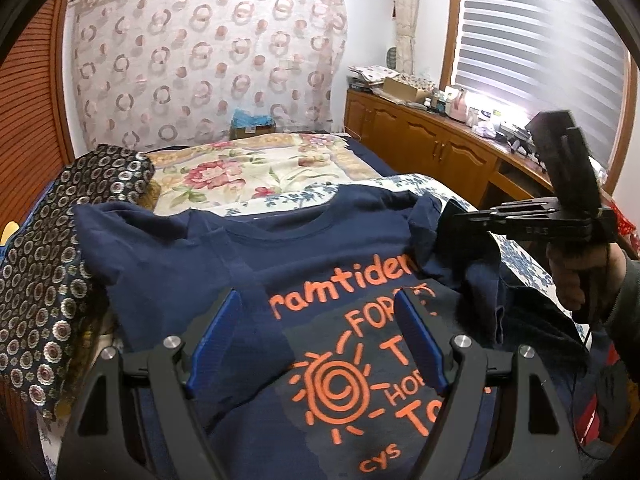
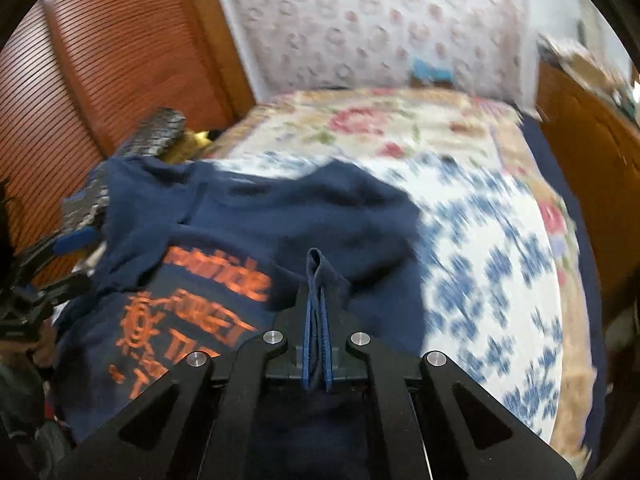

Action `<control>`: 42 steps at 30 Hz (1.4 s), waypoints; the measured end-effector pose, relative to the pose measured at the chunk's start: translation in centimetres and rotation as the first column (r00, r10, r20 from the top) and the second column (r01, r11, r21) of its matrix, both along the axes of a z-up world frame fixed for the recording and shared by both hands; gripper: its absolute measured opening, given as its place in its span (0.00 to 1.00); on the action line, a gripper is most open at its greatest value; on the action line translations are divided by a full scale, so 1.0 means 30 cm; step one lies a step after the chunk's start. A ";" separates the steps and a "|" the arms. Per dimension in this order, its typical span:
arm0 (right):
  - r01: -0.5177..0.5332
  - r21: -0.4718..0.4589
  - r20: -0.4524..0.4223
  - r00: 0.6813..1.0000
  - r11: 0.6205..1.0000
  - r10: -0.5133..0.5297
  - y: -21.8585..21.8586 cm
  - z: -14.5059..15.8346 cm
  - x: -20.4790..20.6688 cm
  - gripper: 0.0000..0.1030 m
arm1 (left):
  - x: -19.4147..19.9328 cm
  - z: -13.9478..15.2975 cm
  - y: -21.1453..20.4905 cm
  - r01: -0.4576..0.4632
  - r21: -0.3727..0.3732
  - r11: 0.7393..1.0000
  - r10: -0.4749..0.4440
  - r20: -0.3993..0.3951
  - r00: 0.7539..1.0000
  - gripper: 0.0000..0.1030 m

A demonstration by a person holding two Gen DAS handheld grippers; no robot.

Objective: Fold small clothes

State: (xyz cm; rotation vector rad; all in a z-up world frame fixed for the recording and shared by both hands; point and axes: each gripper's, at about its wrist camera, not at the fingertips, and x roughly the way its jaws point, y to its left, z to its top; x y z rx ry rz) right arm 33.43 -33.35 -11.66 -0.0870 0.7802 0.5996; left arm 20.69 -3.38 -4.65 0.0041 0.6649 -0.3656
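Left wrist view first: the navy t-shirt with orange lettering and a sun doodle fills the lower middle of the frame, spread on a bed with a floral cover, collar toward the top. The left gripper sits at the bottom center with its 2 blue fingers spread wide apart, hanging over the print and not clamped on anything, as far as I can see. Over at the right edge, the right gripper comes in from the side, held by a hand, and its tip is on a bunched-up bit of the shirt's right sleeve area, lifted off the bed. A dark patterned cloth is draped along the left side, touching the shirt's left sleeve. Wooden cabinets with clutter on top run under a window in the upper right. Right wrist view, pretty blurry: the right gripper is at bottom center, jaws squeezed tight together on a fold of the navy t-shirt, with fabric poking up past the tips. The rest of the shirt spreads to the left and center, print at lower left. The left gripper is at the far left edge, 1 blue finger visible.
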 end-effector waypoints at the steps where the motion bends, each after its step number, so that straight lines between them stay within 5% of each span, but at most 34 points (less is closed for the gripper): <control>1: -0.030 0.012 0.006 1.000 0.999 0.030 0.027 0.012 -0.003 0.01 | 0.001 0.001 0.012 -0.006 -0.003 1.000 0.006 0.002 1.000 0.77; 12: -0.224 0.038 -0.016 0.974 0.974 0.225 0.310 0.016 0.040 0.01 | 0.026 -0.004 0.150 -0.110 -0.007 0.994 0.110 0.011 0.994 0.77; 15: -0.235 0.033 -0.015 0.972 0.971 0.236 0.317 0.011 0.055 0.30 | 0.025 -0.012 0.184 -0.132 -0.004 0.991 0.132 0.008 0.991 0.77; 16: -0.226 0.037 -0.013 0.974 0.973 0.227 0.304 0.018 0.063 0.38 | 0.028 -0.011 0.201 -0.142 -0.001 0.990 0.142 0.007 0.990 0.77; 26: 0.069 -0.120 0.085 0.995 0.990 -0.059 0.006 0.022 0.166 0.53 | 0.081 -0.009 0.340 -0.233 0.065 0.970 0.232 0.030 0.972 0.77; 33: 0.090 -0.119 -0.001 0.996 0.989 -0.091 -0.074 -0.063 0.207 0.55 | 0.154 -0.005 0.386 -0.217 0.067 0.974 0.215 0.028 0.976 0.77; 39: 0.073 -0.121 -0.034 0.996 0.990 -0.077 -0.046 -0.104 0.248 0.55 | 0.226 -0.014 0.387 -0.199 0.117 0.973 0.200 -0.001 0.980 0.60; 42: 0.067 -0.131 -0.035 0.997 0.989 -0.072 -0.035 -0.115 0.266 0.55 | 0.263 -0.022 0.393 -0.211 0.148 0.966 0.216 -0.020 0.976 0.60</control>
